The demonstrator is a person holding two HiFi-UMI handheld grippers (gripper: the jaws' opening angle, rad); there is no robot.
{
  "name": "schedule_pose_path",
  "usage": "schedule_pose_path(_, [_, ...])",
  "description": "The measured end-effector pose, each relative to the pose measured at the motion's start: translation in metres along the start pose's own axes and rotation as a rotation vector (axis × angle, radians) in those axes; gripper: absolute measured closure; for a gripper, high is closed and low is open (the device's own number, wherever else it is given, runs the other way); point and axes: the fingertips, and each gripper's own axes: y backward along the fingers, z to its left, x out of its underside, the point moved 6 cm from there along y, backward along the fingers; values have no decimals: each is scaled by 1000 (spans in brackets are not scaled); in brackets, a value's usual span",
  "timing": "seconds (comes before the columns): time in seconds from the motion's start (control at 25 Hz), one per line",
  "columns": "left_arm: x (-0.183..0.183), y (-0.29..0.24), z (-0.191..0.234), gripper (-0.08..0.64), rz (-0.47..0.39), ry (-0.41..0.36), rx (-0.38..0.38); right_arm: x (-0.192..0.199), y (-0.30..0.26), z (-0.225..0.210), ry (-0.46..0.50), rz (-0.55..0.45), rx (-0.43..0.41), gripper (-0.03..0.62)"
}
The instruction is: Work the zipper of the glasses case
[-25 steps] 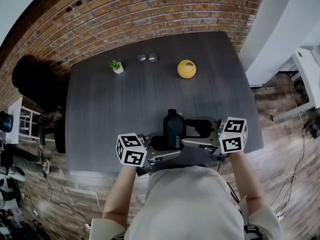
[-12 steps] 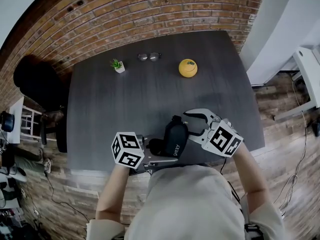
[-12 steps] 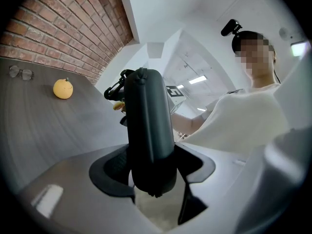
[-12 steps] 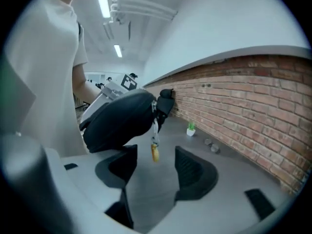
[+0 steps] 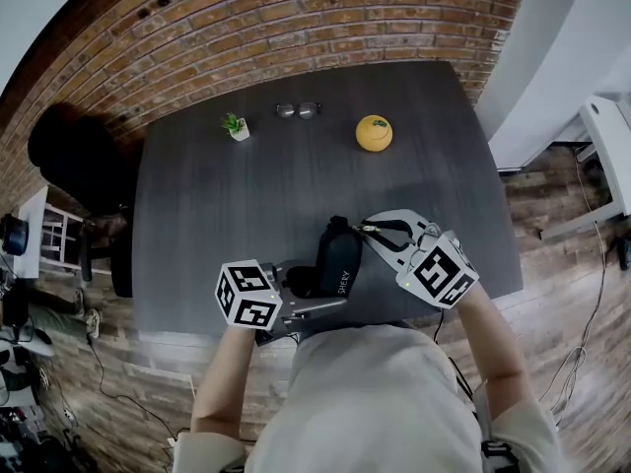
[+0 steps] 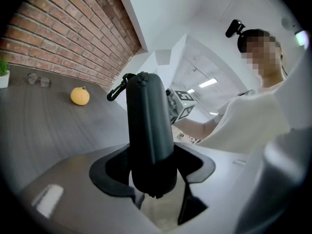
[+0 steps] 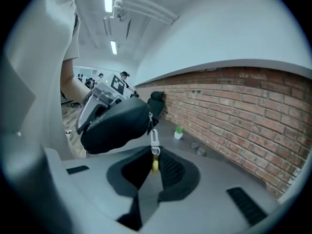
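Note:
A black glasses case (image 5: pixel 335 257) is held above the near edge of the dark table (image 5: pixel 227 205). My left gripper (image 5: pixel 308 282) is shut on the case's lower end, and in the left gripper view the case (image 6: pixel 148 126) stands up between the jaws of that gripper (image 6: pixel 153 179). My right gripper (image 5: pixel 365 230) is at the case's far end and its jaws are closing. In the right gripper view the yellow zipper pull (image 7: pixel 154 164) hangs from a silver clasp on the case (image 7: pixel 117 123) and sits pinched between the jaws of the right gripper (image 7: pixel 153 172).
At the table's far side are a pair of glasses (image 5: pixel 297 110), a small potted plant (image 5: pixel 235 126) and a yellow round object (image 5: pixel 374 133). A brick wall runs behind the table. A dark chair (image 5: pixel 69 156) is at the left.
The right gripper has swung from beside the case to its far end and closed round the zipper pull. The left gripper has shifted slightly left, tilting the case.

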Motion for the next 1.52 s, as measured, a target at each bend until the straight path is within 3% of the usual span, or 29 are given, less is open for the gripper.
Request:
schedule_pose_path(0.2, [-5, 4, 11, 296, -74, -9, -120, 0, 8, -10, 25, 36, 78, 554])
schedule_pose_path(0.52, [-17, 10, 11, 304, -249, -32, -192, -12, 22, -22, 180, 120, 207, 555])
schedule_pose_path(0.68, [-26, 15, 9, 307, -332, -54, -218, -19, 24, -23, 214, 127, 221, 555])
schedule_pose_path(0.96, [-36, 21, 5, 313, -446, -49, -246, -35, 23, -29, 122, 47, 236, 555])
schedule_pose_path(1.52, [-53, 43, 8, 318, -667, 14, -219, -43, 18, -24, 122, 16, 229, 555])
